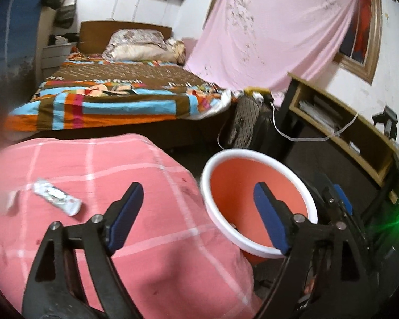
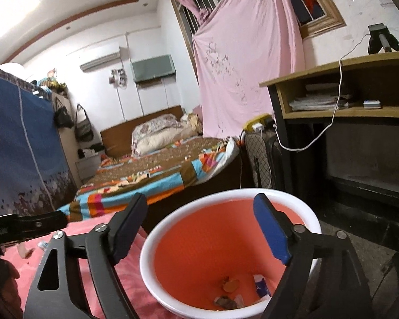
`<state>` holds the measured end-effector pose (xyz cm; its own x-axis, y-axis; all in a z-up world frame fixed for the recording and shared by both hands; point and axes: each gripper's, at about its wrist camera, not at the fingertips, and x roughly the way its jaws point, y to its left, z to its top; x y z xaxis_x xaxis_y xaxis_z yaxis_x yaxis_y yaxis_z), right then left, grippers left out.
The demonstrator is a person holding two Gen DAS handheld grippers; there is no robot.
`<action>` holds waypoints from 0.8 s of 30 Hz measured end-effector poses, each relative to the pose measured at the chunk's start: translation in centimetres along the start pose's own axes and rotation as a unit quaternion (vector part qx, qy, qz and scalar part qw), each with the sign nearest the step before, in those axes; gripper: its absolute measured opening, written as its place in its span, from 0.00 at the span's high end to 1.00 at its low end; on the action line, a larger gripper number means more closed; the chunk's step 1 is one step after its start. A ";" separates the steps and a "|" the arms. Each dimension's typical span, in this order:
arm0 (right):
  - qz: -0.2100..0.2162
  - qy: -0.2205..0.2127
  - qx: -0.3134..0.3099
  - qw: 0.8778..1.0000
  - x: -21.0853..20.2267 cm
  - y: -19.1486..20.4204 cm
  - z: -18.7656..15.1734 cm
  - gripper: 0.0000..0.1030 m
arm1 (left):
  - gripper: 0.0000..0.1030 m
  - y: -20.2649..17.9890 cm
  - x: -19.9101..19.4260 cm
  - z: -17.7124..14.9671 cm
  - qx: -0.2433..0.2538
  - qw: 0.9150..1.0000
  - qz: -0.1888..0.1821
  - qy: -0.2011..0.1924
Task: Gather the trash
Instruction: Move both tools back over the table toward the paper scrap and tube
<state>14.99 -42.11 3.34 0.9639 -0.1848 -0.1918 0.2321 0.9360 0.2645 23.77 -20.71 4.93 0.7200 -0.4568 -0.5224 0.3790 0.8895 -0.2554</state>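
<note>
The pink checked blanket (image 1: 98, 212) spreads under and ahead of the left gripper (image 1: 198, 212), whose jaws stand spread wide with nothing between them. The orange bin (image 2: 212, 244) with a white rim sits just beyond the blanket's edge; the right gripper (image 2: 203, 226) hangs over its mouth, jaws also spread apart and holding nothing, its right finger above the bin's inside. A silver wrapper (image 1: 56, 196) lies on the blanket, ahead and to the left of the left jaws. Small scraps (image 2: 230, 284) rest on the bin's bottom, below the right jaws.
</note>
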 end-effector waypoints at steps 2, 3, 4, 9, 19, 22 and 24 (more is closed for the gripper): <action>0.007 -0.008 0.000 1.000 -0.3 0.5 0.3 0.11 | 0.32 0.9 -1.2 -0.1 -0.007 1.000 0.006 -0.016; 0.011 -0.015 -0.002 1.000 -0.6 0.9 0.5 0.09 | 0.27 1.4 -1.8 -0.2 -0.013 1.000 0.012 -0.024; 0.013 -0.020 -0.005 1.000 -0.9 1.2 0.6 0.04 | 0.24 1.9 -2.5 -0.2 -0.021 0.999 0.020 -0.034; 0.034 -0.048 -0.025 0.998 -2.8 4.0 1.9 0.00 | 0.16 4.7 -6.1 -0.6 -0.050 0.992 0.064 -0.094; 0.158 -0.054 -0.050 0.985 -5.5 10.9 3.3 0.00 | 0.15 8.9 -13.2 -1.4 -0.035 0.969 0.152 -0.190; 0.178 -0.070 -0.058 0.980 -6.2 12.8 2.8 0.00 | 0.16 10.0 -15.2 -2.0 -0.015 0.959 0.179 -0.220; 0.189 -0.082 -0.065 0.976 -6.6 13.9 2.5 0.00 | 0.15 10.7 -16.4 -2.5 0.005 0.949 0.203 -0.242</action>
<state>12.15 -28.66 10.67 0.9878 0.1467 0.0530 -0.1534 0.9746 0.1629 14.60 -3.67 8.72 0.9894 -0.0326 -0.1415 0.0179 0.9944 -0.1039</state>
